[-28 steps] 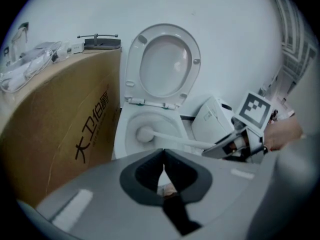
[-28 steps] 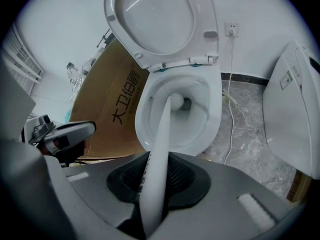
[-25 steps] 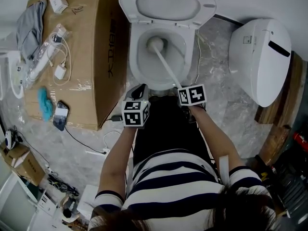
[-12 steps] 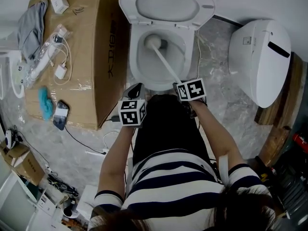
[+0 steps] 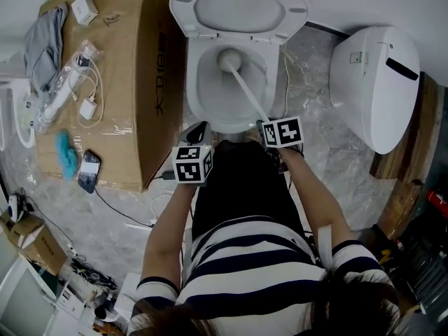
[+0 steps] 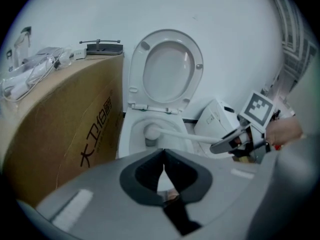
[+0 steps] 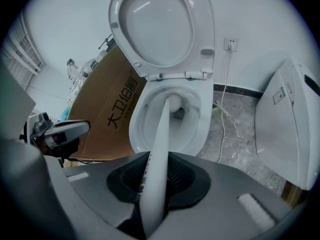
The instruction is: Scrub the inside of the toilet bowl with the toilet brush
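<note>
The white toilet bowl [image 5: 203,93] stands open with its lid [image 5: 240,9] raised. A white toilet brush [image 5: 228,61] has its head low in the bowl, near the drain. Its long handle [image 7: 156,154] slants back to my right gripper [image 5: 266,123], which is shut on it just over the bowl's front rim. The brush head [image 7: 173,103] also shows in the right gripper view. My left gripper [image 5: 198,131] hovers at the bowl's front left corner, shut with nothing in it [image 6: 164,178]. From the left gripper view, the right gripper [image 6: 226,145] is seen holding the handle.
A large cardboard box [image 5: 140,82] stands tight against the toilet's left side, with cables, a phone [image 5: 89,169] and a blue cloth [image 5: 65,151] on it. A white toilet unit [image 5: 378,82] lies on the marble floor to the right. A cord [image 5: 285,68] runs beside the bowl.
The brush head has shifted a little inside the bowl, toward the back. My right gripper has edged slightly closer to the rim. The left gripper has barely moved.
</note>
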The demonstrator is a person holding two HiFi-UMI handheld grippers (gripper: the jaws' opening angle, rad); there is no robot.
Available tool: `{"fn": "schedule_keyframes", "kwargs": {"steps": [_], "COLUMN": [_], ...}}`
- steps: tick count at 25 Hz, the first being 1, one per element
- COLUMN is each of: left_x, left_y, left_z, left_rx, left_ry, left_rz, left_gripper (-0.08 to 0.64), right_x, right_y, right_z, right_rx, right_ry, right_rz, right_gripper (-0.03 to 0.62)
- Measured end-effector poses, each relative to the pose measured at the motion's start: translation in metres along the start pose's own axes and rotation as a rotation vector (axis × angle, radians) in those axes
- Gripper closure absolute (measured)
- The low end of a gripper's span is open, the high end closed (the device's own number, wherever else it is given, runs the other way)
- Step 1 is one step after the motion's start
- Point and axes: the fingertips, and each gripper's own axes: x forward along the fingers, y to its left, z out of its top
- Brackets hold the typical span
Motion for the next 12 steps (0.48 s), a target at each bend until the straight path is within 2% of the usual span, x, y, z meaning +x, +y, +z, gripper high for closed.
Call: {"fn": "schedule_keyframes", "kwargs": {"steps": [5, 12], "left_x": [0.001, -0.001], "left_y": [-0.006, -0.011], "left_z": [0.004, 0.002], "left_rx": [0.027, 0.066], "left_ry": [0.000, 0.017], "left_rz": [-0.024, -0.053], "left_gripper": [0.560, 0.560], "right_x": [-0.010, -0.022], "right_y": [-0.008, -0.011], "right_z": [-0.010, -0.039], "right_rx": [0.052, 0.192], "right_ry": [-0.015, -0.023], "right_rz": [-0.039, -0.055], "right_gripper": [0.508, 0.509]}}
